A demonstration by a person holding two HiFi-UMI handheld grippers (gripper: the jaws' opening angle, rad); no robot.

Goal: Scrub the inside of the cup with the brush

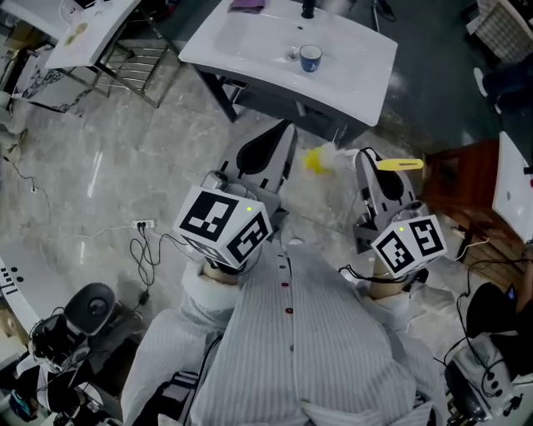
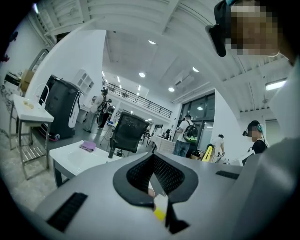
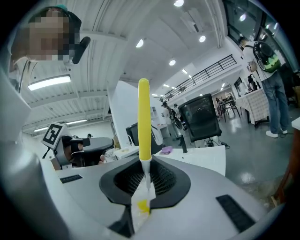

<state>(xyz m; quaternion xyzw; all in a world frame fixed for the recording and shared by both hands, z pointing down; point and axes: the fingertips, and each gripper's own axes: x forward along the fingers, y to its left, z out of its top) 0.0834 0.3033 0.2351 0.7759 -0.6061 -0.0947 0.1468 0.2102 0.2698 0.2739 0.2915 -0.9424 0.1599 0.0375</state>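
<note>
Both hand-held grippers hang over the floor, well short of the white desk (image 1: 250, 50) at the top of the head view. The cup (image 1: 311, 58) stands upright on that desk, alone near its middle and well apart from both tools. Its inside cannot be seen from here, and neither gripper view picks it out.

The right hand-held gripper (image 1: 366, 156) is clamped on the brush (image 1: 400, 164). In its own view (image 3: 143, 187) the thin white stem runs down through the closed jaws and the yellow handle (image 3: 144, 122) stands straight up. From above, the handle pokes out to one side. The fuzzy yellow-and-white head shows as a blur on the other side, in the gap between the two tools.

The left hand-held gripper (image 1: 286, 133) has its jaws pressed together (image 2: 156, 190). A pale sliver with a yellow tip shows at the seam. It cannot be told whether that is pinched there or simply lies beyond the jaws.

The marker cubes and the striped shirt cover the hands almost completely. A purple cloth (image 1: 246, 4) is cut off at the top edge of the head view and shows whole in the left gripper view (image 2: 87, 146). A black office chair (image 2: 129, 133) stands behind the desk.
</note>
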